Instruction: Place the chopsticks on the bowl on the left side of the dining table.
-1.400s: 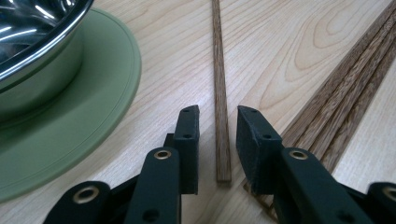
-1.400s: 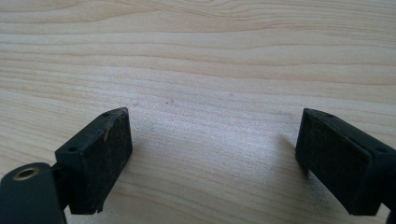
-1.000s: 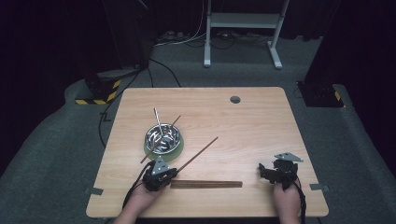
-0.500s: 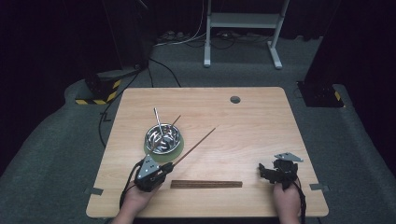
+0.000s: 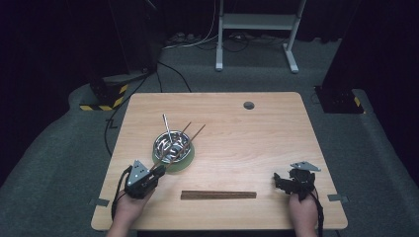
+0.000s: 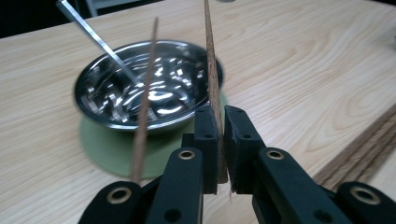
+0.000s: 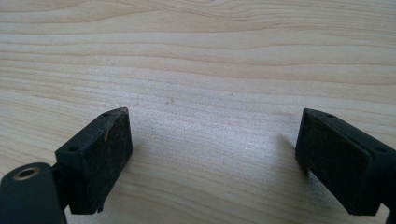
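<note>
My left gripper (image 5: 158, 171) (image 6: 221, 122) is shut on a thin brown chopstick (image 5: 190, 140) (image 6: 211, 79) and holds it near one end. The stick slants up and away over the steel bowl (image 5: 173, 146) (image 6: 177, 93), which sits on a green coaster (image 5: 185, 162) (image 6: 105, 149). A second brown chopstick (image 5: 186, 128) (image 6: 145, 98) and a metal rod (image 5: 167, 126) (image 6: 95, 37) lean in the bowl. At the front right my right gripper (image 5: 282, 178) (image 7: 212, 154) rests on the table (image 5: 247, 143), open, with bare wood between its pads.
A flat bundle of brown chopsticks (image 5: 218, 195) (image 6: 369, 140) lies near the front edge between the two hands. A small round grommet (image 5: 248, 105) sits at the table's far side. Cables and a white stand are on the floor beyond.
My left gripper has moved left and risen a little with the chopstick. The stick's far end has swung left, from beside the bowl to over it. The right hand has not moved.
</note>
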The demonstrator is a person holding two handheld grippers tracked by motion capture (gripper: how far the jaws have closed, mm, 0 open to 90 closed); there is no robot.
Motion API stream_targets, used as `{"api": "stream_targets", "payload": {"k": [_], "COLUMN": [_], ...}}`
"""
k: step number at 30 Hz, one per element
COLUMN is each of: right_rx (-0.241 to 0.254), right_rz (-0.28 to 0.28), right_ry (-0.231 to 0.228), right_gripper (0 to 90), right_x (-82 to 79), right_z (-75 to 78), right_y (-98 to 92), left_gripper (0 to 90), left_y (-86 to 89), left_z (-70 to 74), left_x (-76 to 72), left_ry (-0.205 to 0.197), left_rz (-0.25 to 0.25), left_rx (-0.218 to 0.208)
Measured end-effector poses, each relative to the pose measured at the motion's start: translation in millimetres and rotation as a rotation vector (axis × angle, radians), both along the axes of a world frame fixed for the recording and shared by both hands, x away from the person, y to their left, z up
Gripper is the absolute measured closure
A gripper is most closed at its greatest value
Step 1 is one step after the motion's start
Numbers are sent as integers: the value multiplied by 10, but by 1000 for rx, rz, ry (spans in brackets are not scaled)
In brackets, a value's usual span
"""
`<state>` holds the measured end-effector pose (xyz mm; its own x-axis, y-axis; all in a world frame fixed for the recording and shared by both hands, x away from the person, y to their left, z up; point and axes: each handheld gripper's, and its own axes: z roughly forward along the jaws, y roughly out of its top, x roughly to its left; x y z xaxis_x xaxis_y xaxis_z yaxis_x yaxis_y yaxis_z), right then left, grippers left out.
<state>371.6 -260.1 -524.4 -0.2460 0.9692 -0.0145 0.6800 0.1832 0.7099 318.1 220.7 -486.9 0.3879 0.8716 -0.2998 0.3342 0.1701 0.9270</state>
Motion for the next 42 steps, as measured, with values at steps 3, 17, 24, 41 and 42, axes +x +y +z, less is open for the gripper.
{"api": "stream_targets", "payload": {"k": [3, 17, 24, 41, 42], "right_rx": [-3, -1, -1, -2, -2], "right_rz": [2, 1, 1, 2, 2], "right_ry": [-1, 0, 0, -1, -1], "right_gripper": [108, 108, 108, 108, 108], "right_x": [1, 0, 0, 1, 1], "right_z": [0, 0, 0, 0, 0], "right_y": [-3, -2, -2, -3, -3], "left_gripper": [837, 836, 830, 468, 453], "left_y": [68, 105, 69, 120, 130], "left_z": [-3, -71, -78, -98, -114], "left_x": [21, 86, 79, 117, 130], "left_ry": [12, 41, 32, 33, 39], "left_rz": [30, 77, 87, 112, 116], "left_rx": [3, 83, 114, 48, 45]}}
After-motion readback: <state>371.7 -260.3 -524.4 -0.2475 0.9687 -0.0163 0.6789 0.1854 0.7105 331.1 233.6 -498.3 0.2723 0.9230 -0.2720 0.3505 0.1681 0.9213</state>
